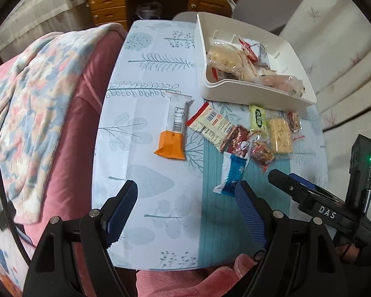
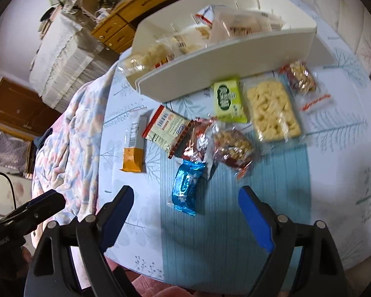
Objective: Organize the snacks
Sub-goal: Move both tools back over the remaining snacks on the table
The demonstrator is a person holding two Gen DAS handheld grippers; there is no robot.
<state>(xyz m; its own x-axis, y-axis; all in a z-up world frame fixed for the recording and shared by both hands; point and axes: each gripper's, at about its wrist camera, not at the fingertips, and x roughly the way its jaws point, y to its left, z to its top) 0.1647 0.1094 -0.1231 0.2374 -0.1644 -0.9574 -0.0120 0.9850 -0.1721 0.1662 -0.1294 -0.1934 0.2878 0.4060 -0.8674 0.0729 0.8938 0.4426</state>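
Observation:
A white bin [image 1: 257,91] [image 2: 210,64] holding several wrapped snacks stands at the far side of the table. In front of it lie loose snacks: an orange-and-white bar [image 1: 173,133] [image 2: 133,148], a cream packet with red edges [image 1: 210,123] [image 2: 165,128], a green packet [image 1: 257,120] [image 2: 228,100], a yellow puffed bar [image 1: 280,136] [image 2: 272,111], nut packets [image 1: 261,152] [image 2: 232,148] and a blue wrapper [image 1: 231,173] [image 2: 185,188]. My left gripper [image 1: 186,188] hangs open above bare cloth, its right finger by the blue wrapper. My right gripper [image 2: 185,193] is open, hovering over the blue wrapper.
A floral blanket [image 1: 29,104] [image 2: 69,133] drapes a pink sofa arm [image 1: 71,148] left of the table. Wooden drawers [image 1: 108,2] stand behind. The tablecloth [image 1: 146,198] hangs over the near edge. The right gripper's body [image 1: 334,205] shows at the left view's right side.

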